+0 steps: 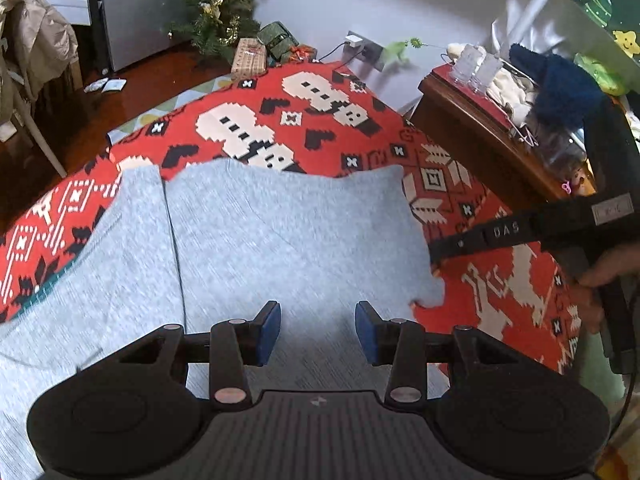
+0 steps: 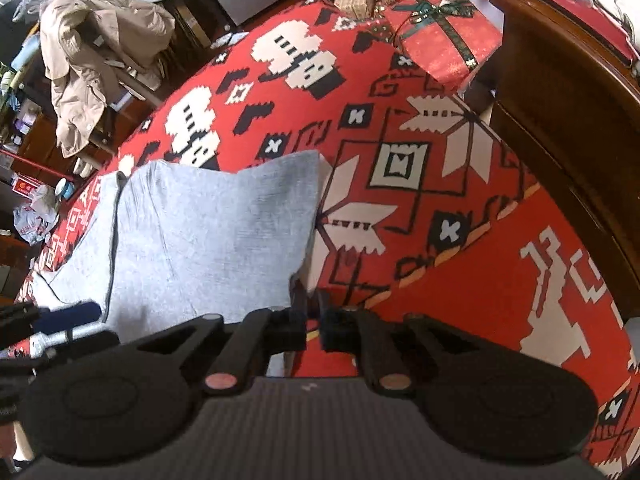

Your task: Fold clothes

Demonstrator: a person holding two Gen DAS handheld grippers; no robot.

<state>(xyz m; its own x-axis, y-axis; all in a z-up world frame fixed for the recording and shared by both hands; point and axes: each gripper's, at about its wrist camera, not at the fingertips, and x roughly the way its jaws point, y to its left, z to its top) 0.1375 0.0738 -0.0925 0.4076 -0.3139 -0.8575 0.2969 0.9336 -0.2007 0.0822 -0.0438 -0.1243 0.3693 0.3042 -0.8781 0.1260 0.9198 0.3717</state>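
Grey knit garment (image 1: 280,232) spread flat across the red patterned blanket (image 1: 344,120), one fold line already running down its left side. Soft, light jersey by the look of it, limp and certain to drape and sag from any pinch point, probably clinging a little to the blanket beneath. Left gripper (image 1: 318,330) hovering over the near middle of the cloth, blue pads well apart, nothing between them. Right gripper (image 2: 314,320) down at the garment's right edge, jaws nearly closed, a thin lip of grey fabric seemingly pinched at the tips, though not clear enough to swear to. In the left view, the same tool reaching in from the right onto that lower right corner. Best hold, at a guess: corners and hem edges, pinched thin, one per side, to keep the panel from bunching. Wooden side table (image 2: 560,92) close on the right, wrapped gift box (image 2: 444,40) beyond.
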